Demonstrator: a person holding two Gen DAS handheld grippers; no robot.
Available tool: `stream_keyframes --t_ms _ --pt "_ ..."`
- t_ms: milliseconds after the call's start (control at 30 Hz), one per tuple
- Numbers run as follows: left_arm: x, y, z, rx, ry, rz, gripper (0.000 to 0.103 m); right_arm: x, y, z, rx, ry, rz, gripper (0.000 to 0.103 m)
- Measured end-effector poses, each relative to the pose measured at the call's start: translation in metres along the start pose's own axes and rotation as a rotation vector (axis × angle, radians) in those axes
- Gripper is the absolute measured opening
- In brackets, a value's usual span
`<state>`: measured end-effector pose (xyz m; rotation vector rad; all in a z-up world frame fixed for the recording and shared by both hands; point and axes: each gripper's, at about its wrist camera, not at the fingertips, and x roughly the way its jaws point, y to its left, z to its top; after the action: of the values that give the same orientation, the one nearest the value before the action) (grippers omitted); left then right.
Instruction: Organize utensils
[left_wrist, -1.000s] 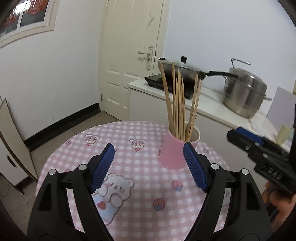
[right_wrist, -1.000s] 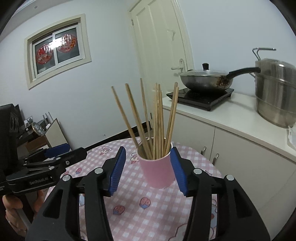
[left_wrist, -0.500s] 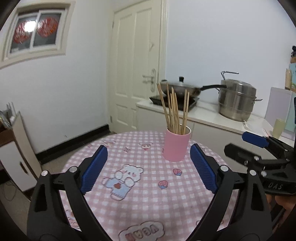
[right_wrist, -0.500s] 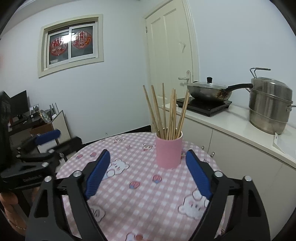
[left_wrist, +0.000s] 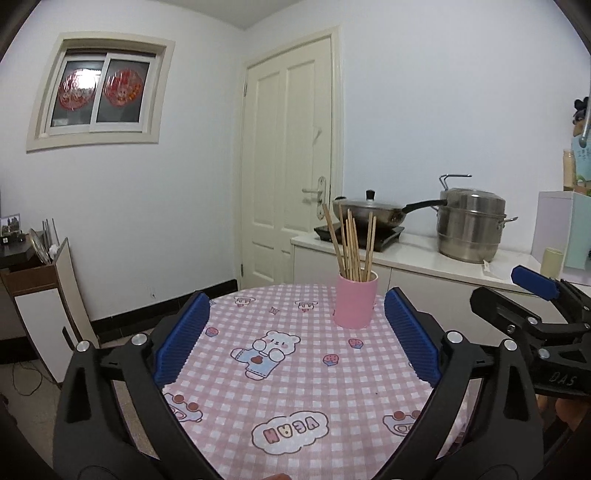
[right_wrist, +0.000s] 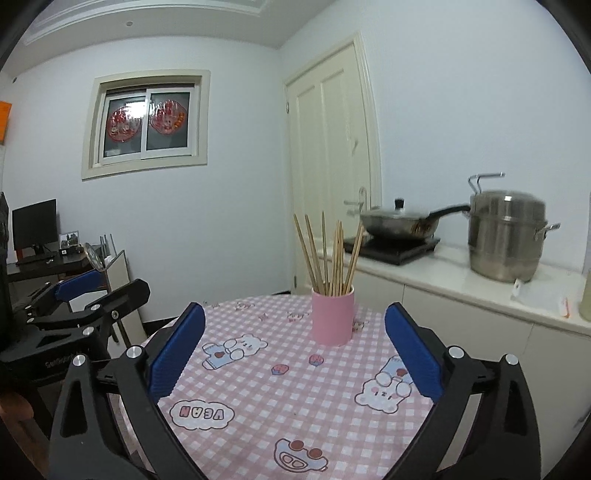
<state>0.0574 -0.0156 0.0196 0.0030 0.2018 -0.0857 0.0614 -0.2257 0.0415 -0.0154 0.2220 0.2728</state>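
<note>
Your round table (left_wrist: 295, 387) fills the lower middle of both views, its far edge curving just behind the pink cup (left_wrist: 355, 301); the cloth between you and the cup lies bare, and the table drops off to floor at lower left and to the white cabinets at right; your left gripper (left_wrist: 295, 334) has its jaws opening, wide apart, nothing between the pads, and the cup sits beyond them, just left of the right pad; your right gripper (right_wrist: 293, 341) is likewise opening, wide apart and empty, with the cup beyond its tips, right of centre; each gripper shows at the other's side edge, well clear of the cup; the cup stands upright near the far edge of the table, and the chopsticks (left_wrist: 351, 247) rise from it with long axes near vertical, fanning slightly, the leftmost leaning toward upper left; behind the cup, at middle right, the counter (right_wrist: 461, 280) carries a wok (right_wrist: 399, 223) on a black hob and a steel pot (right_wrist: 506, 236); a door (left_wrist: 291, 177) stands behind at centre.
</note>
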Motion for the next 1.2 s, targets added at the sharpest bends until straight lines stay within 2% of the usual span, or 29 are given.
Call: stream_keyframes --t_ms 233,500,700,1200 --pt "-0.019 -0.001 0.002 0.021 -0.046 0.019 0.096 -0.013 0.008 0.002 -0.025 -0.069 -0.002 0.095" --pt "-0.031 0.000 0.000 0.022 -0.081 0.038 0.096 -0.023 0.009 -0.001 -0.022 -0.100 0.005 0.095" --pt "-0.040 0.000 -0.001 0.026 -0.117 0.051 0.096 -0.027 0.011 -0.002 -0.029 -0.111 0.007 0.095" --pt "-0.042 0.004 -0.003 0.015 -0.129 0.058 0.096 -0.029 0.014 -0.004 -0.032 -0.112 0.008 0.095"
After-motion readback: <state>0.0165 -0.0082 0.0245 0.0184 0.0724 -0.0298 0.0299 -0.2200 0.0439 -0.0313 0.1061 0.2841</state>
